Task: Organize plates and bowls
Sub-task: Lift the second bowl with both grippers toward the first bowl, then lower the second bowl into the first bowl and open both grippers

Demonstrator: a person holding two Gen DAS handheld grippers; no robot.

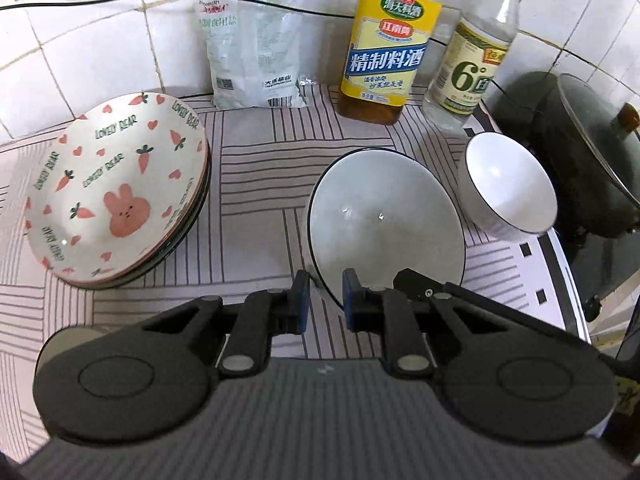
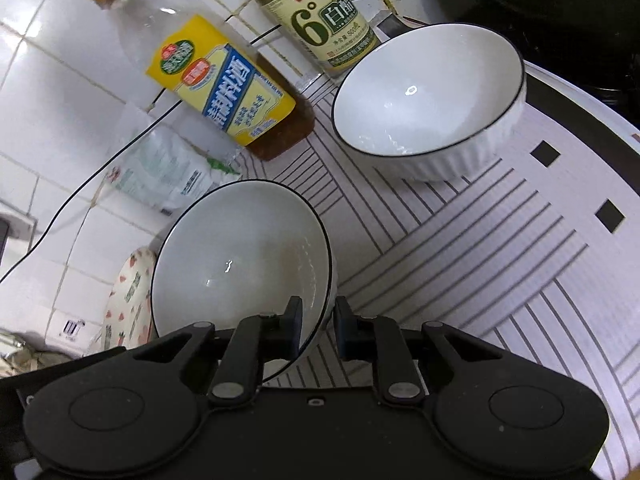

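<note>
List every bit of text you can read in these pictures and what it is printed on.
"LOVELY BEAR": repeated on the top bunny plate.
"精制料酒": blue band on the yellow-labelled cooking wine bottle.
"6°": label of the clear vinegar bottle; the characters beside it are unclear.
Salt bag: print too faint to read.
Smaller print on both labels: too small.

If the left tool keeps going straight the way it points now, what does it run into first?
The left tool is already shut on the near rim of the wide white bowl, so that bowl's inside wall comes first. Beyond it stand the cooking wine bottle and the tiled wall, though depth is unclear.
</note>
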